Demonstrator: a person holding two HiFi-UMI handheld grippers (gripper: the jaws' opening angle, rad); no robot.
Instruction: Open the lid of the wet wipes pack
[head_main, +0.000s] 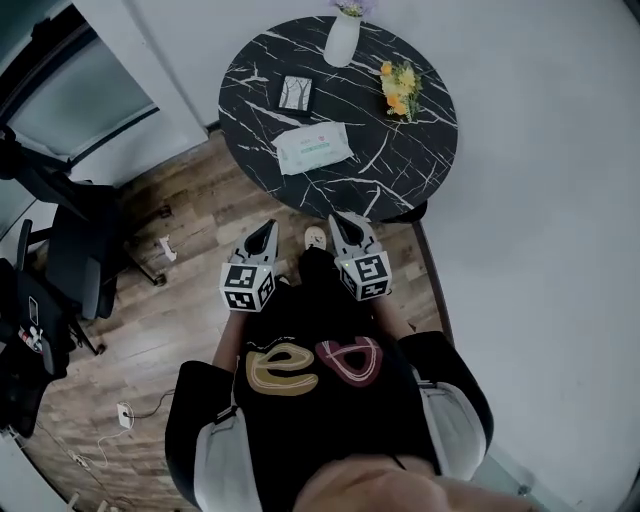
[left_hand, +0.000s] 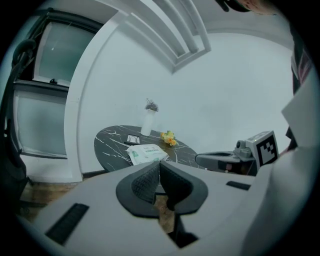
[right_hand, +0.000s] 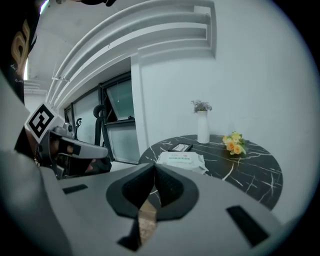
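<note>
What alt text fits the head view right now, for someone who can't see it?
A person holds the left gripper and right gripper, both shut and empty, short of a round black marble table. On it are a wet wipes pack nearest the grippers, a small framed picture, a white vase and yellow flowers.

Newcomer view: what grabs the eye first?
A black marble table at the top of the head view, the pale wet wipes pack lying flat near its front edge, a white vase and yellow flowers behind. Below, the left gripper and right gripper, both shut and empty, point toward it, short of its edge.
</note>
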